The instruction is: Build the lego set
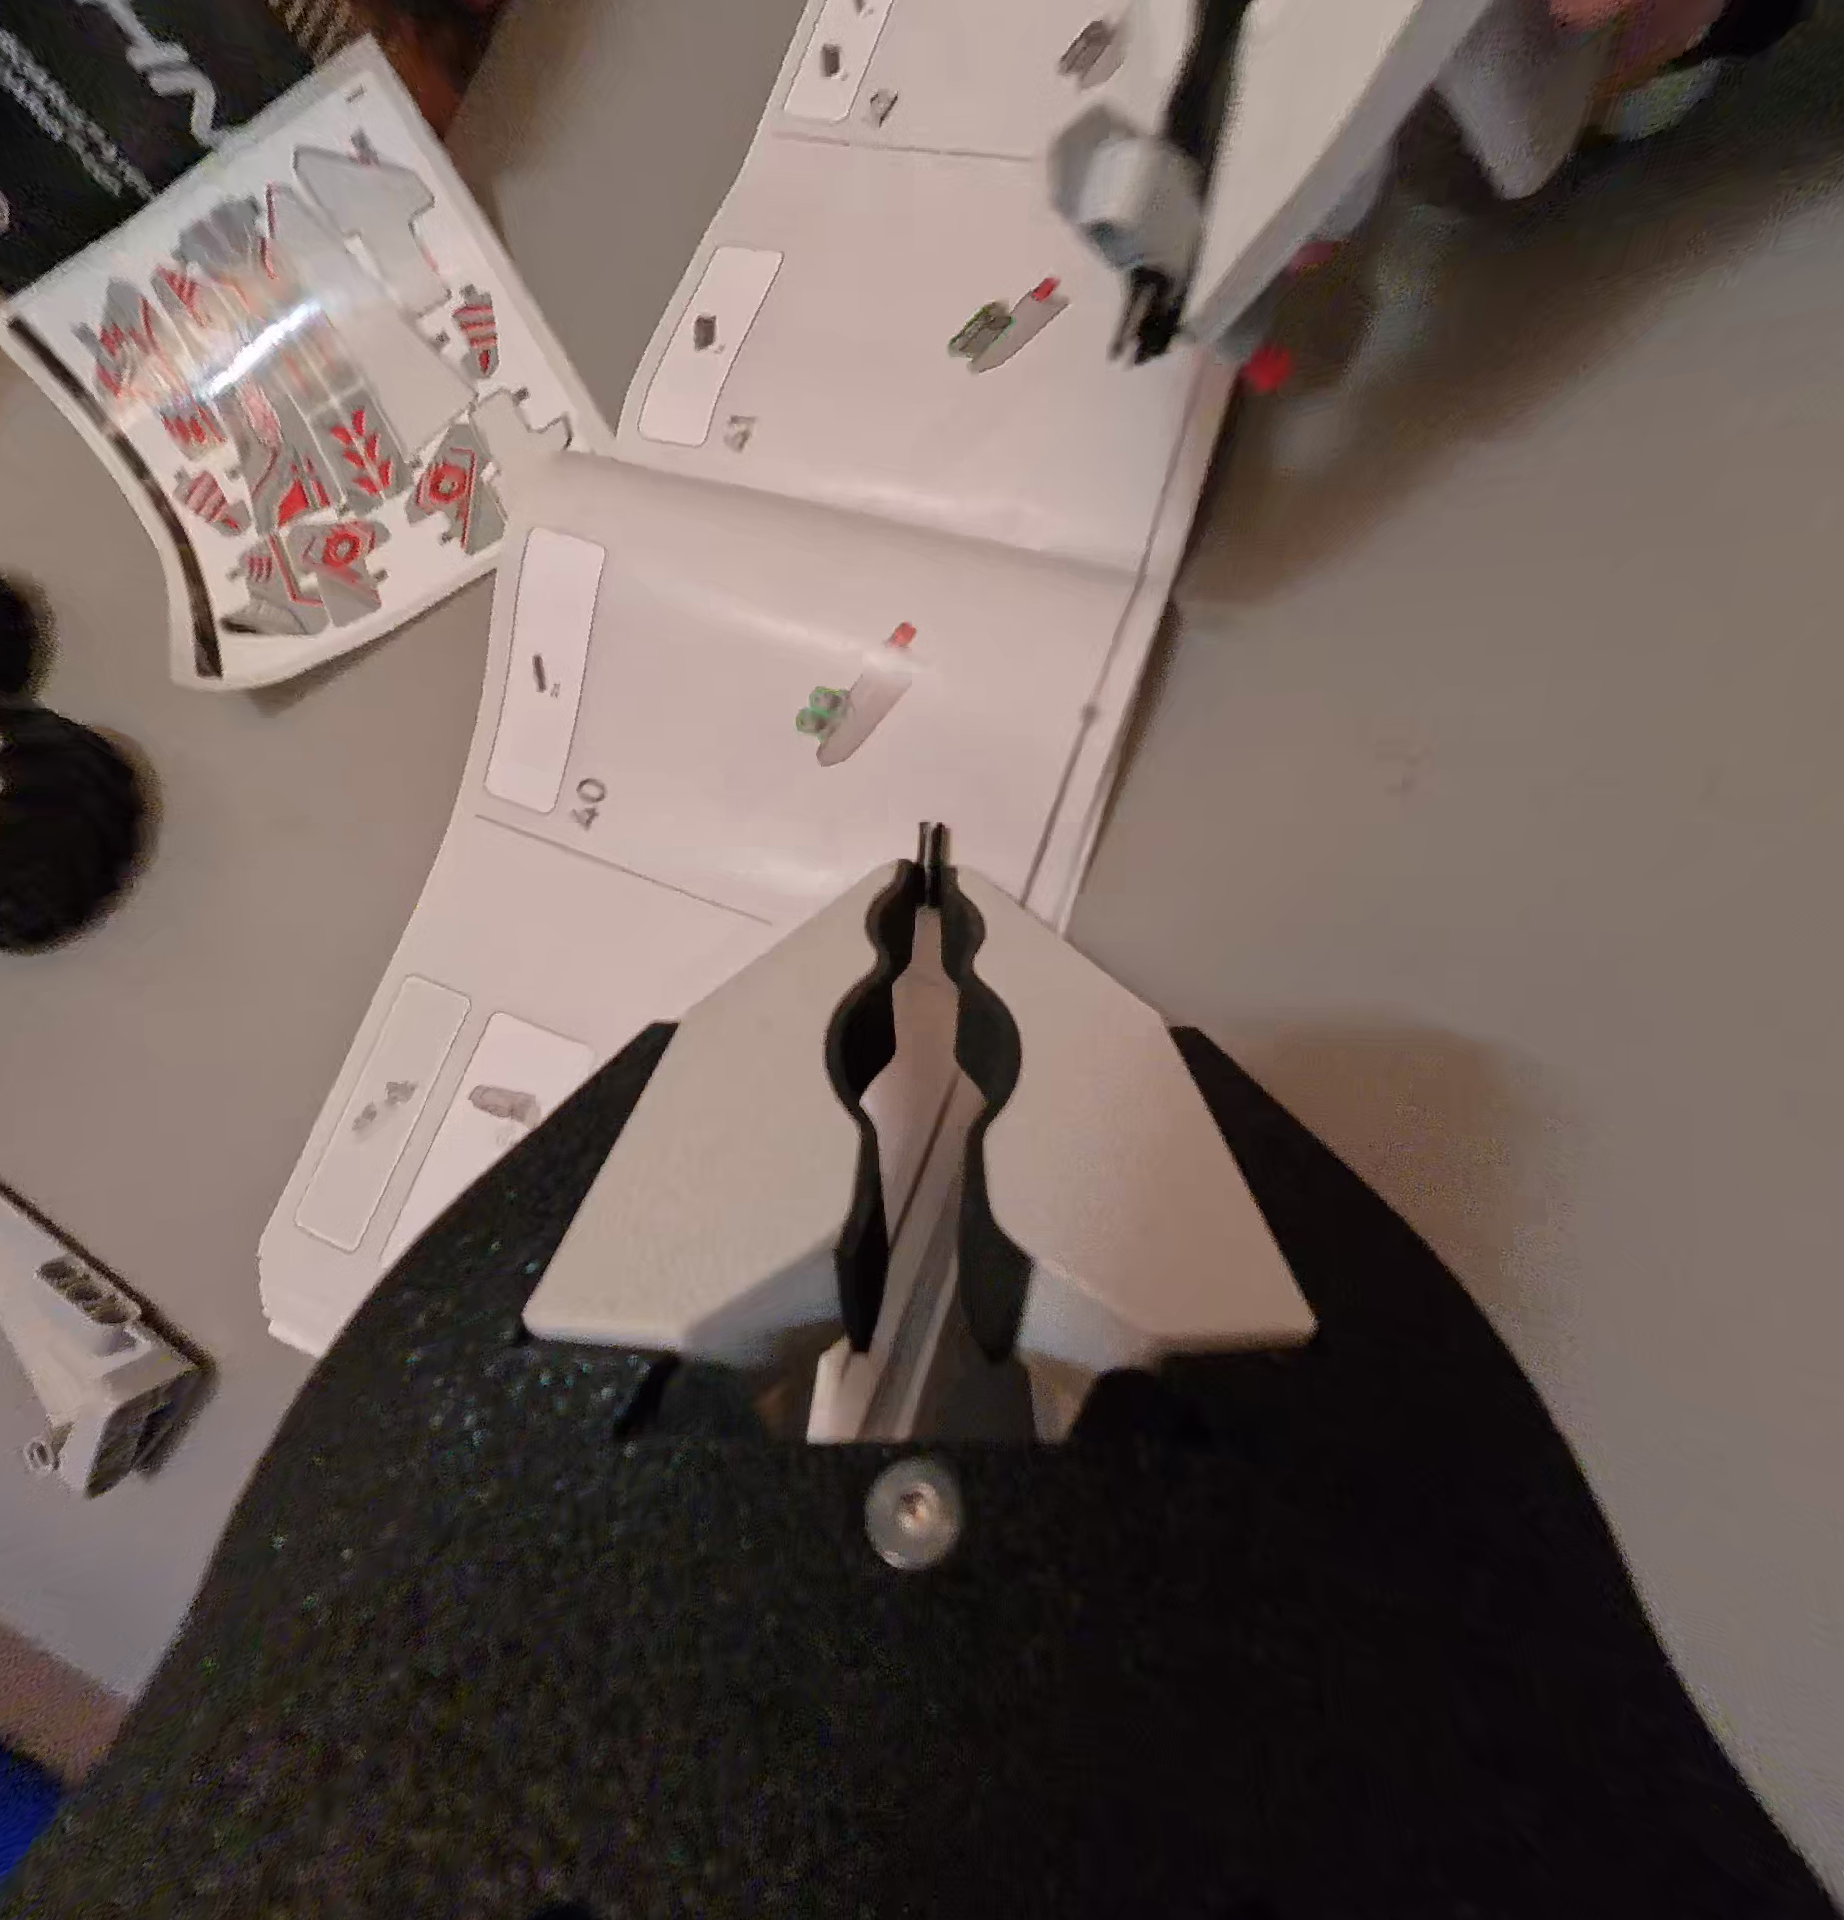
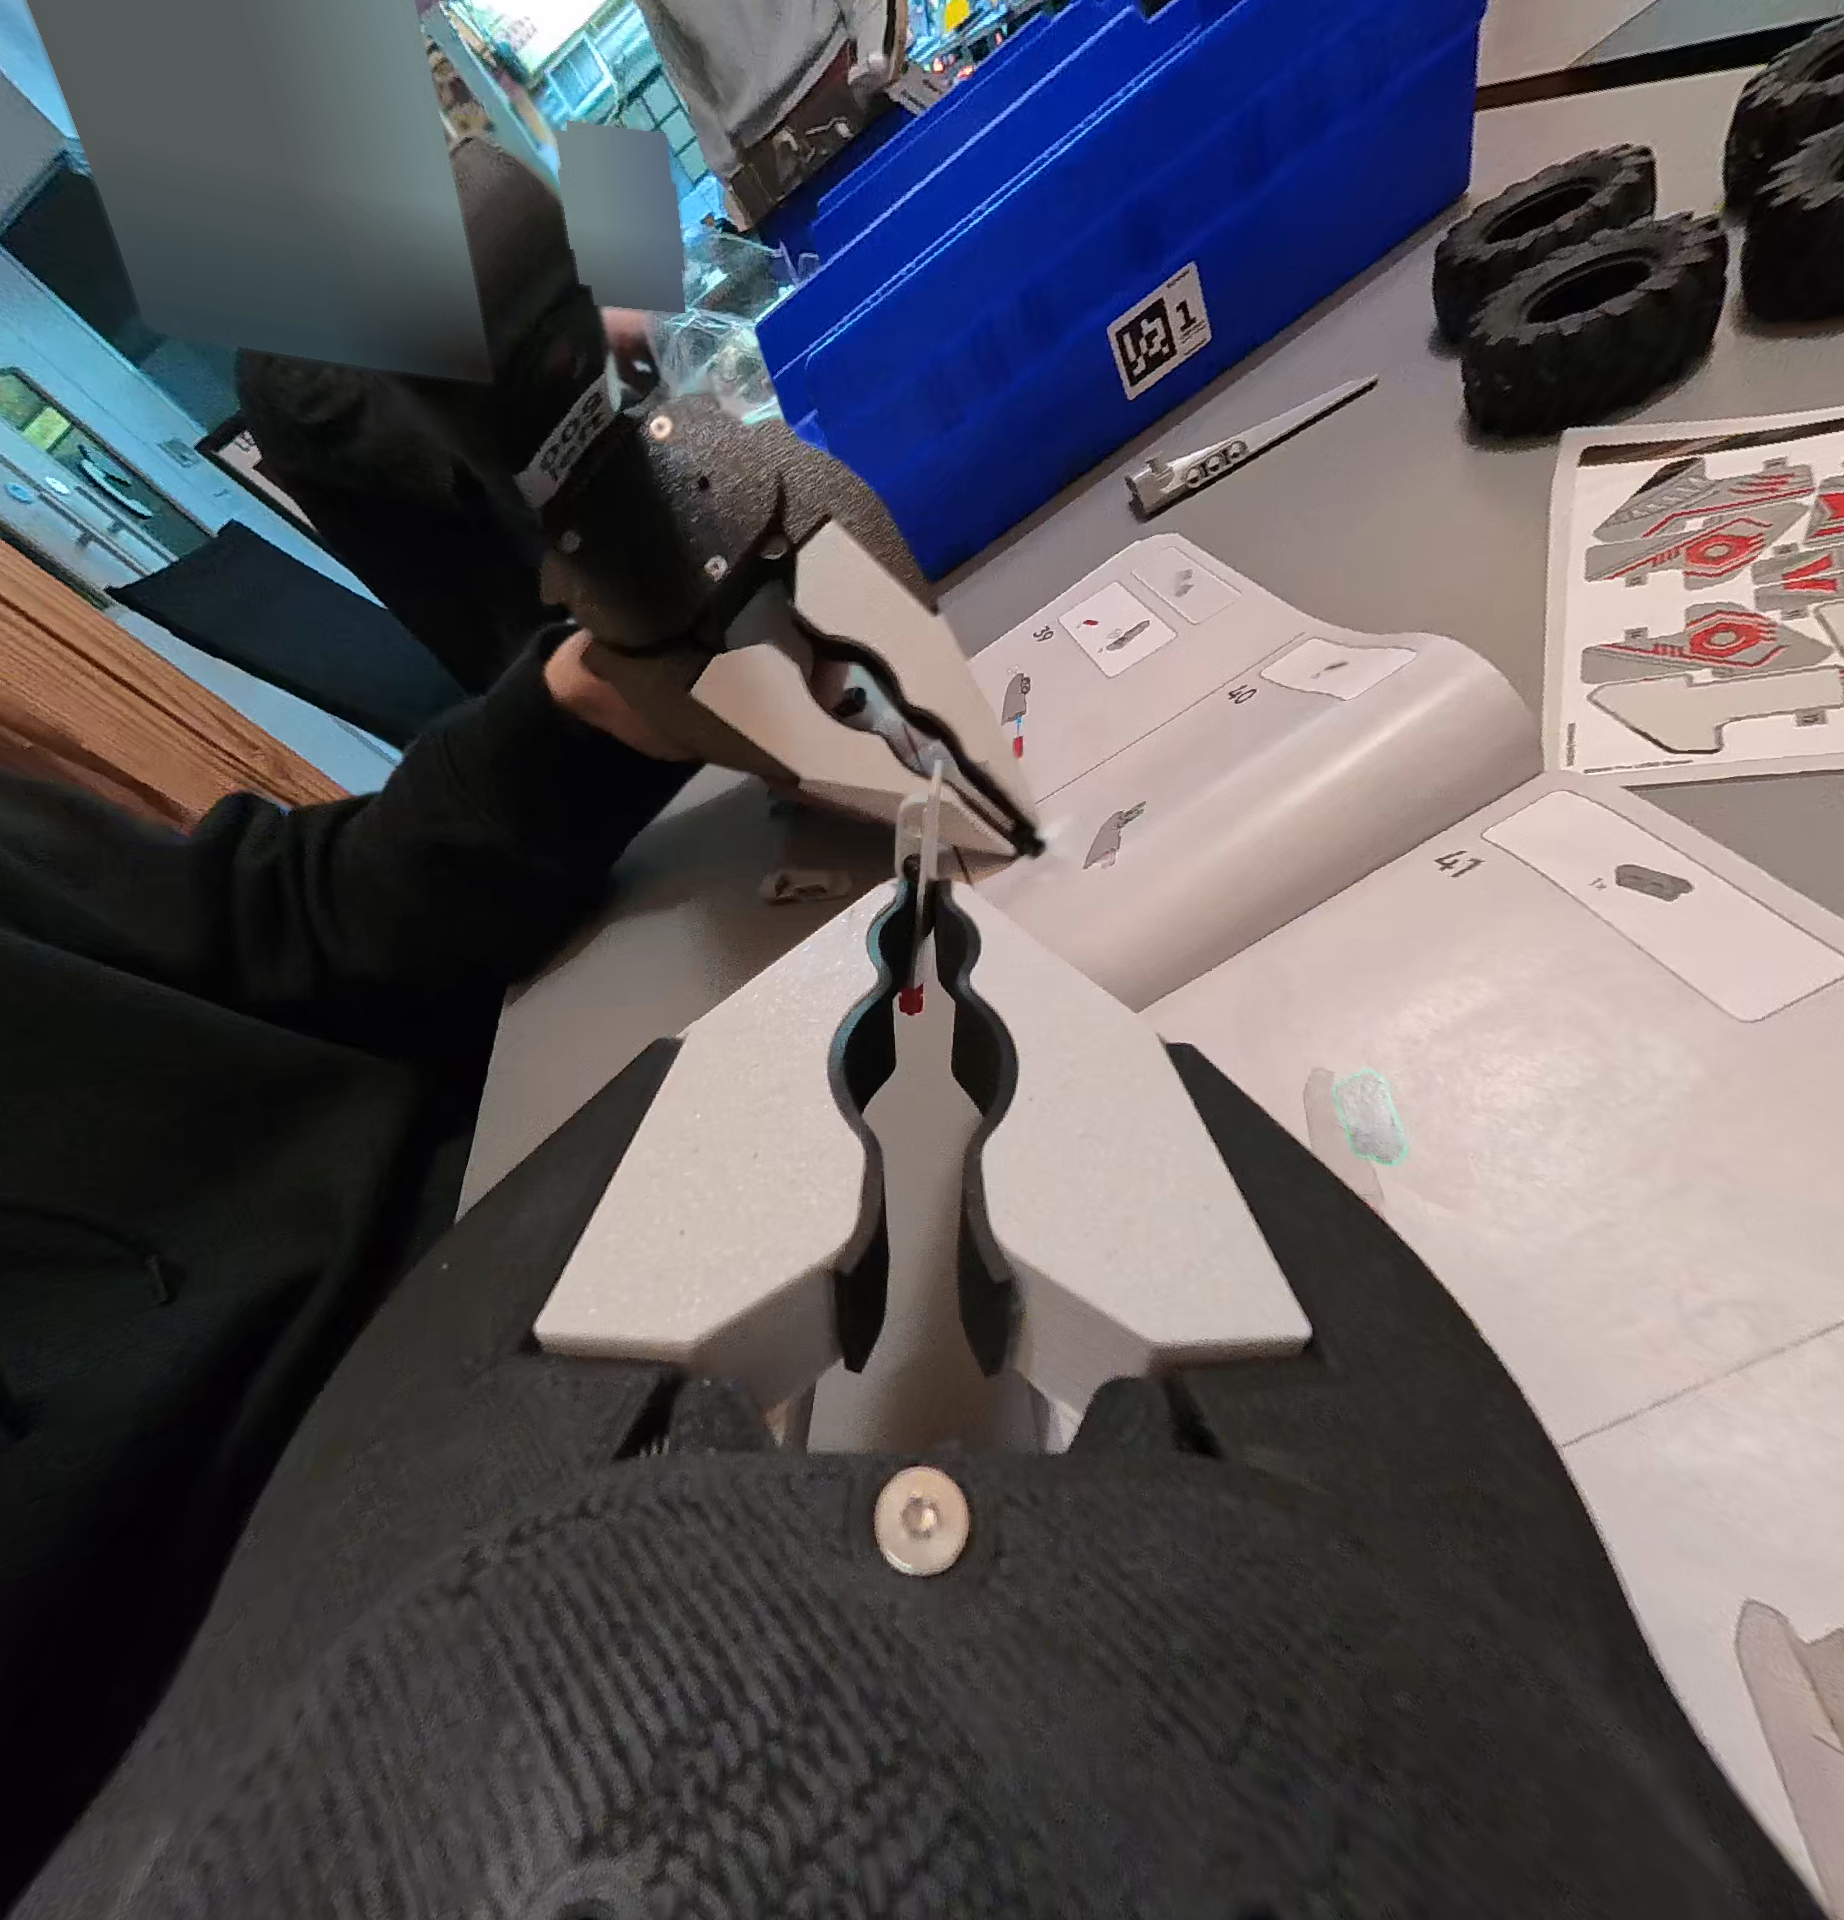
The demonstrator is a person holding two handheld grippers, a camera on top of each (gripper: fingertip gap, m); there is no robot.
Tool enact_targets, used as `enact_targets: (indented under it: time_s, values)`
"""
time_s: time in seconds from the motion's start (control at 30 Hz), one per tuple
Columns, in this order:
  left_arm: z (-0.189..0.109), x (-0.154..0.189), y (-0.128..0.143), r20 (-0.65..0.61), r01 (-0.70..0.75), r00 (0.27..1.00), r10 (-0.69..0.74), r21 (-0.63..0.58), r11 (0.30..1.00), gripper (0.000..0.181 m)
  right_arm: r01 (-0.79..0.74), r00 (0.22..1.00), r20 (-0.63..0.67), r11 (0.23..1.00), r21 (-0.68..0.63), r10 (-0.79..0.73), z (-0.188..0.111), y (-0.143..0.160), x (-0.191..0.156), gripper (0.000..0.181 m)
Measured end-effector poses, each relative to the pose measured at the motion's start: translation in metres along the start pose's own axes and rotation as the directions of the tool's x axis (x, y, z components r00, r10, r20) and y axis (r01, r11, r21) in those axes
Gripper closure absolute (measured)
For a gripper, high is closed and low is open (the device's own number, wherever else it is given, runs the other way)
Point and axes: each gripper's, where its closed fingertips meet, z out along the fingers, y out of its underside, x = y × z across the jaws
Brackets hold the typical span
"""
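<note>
My left gripper (image 1: pixel 931 871) is shut on a small black pin (image 1: pixel 932 837) that sticks out past its tips, above the open instruction booklet (image 1: pixel 793 582). My right gripper (image 2: pixel 923 883) is shut on a light grey Lego piece (image 2: pixel 920 826) with a red end (image 2: pixel 910 1000) showing between the fingers. In the right wrist view the left gripper (image 2: pixel 1024 840) points its tip close to that grey piece. In the left wrist view the right gripper (image 1: pixel 1149 335) is at the top right with the grey piece (image 1: pixel 1120 187), blurred.
A sticker sheet (image 1: pixel 274 395) lies beside the booklet. Black tyres (image 2: pixel 1583 281) and a long grey panel (image 2: pixel 1240 447) sit near a blue bin (image 2: pixel 1105 239). The table (image 1: pixel 1520 727) is grey. A person's dark sleeve (image 2: pixel 326 831) is at the left.
</note>
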Motion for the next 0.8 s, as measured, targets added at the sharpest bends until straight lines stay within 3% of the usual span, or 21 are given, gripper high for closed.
enact_targets:
  time_s: [0.03,0.2,0.33,0.8]
  values:
    - [-0.003,0.003,-0.006,0.010,-0.013,1.000,0.013,0.031,0.999,0.179,0.002,1.000,0.003,1.000,0.004,-0.002,0.000,-0.001,-0.001,0.180]
    - [-0.021,0.010,-0.042,0.133,-0.141,0.984,0.117,0.190,0.972,0.179,0.021,0.999,0.029,1.000,-0.002,-0.021,0.000,0.000,-0.006,0.180]
    - [-0.024,0.017,-0.058,0.225,-0.274,0.948,0.226,0.214,0.938,0.179,0.070,0.996,0.052,0.996,-0.057,-0.067,0.005,0.008,-0.013,0.179]
    - [-0.023,0.030,-0.064,0.138,-0.231,0.970,0.198,0.292,0.928,0.179,0.067,0.997,0.047,0.993,-0.097,-0.062,0.010,0.013,-0.012,0.179]
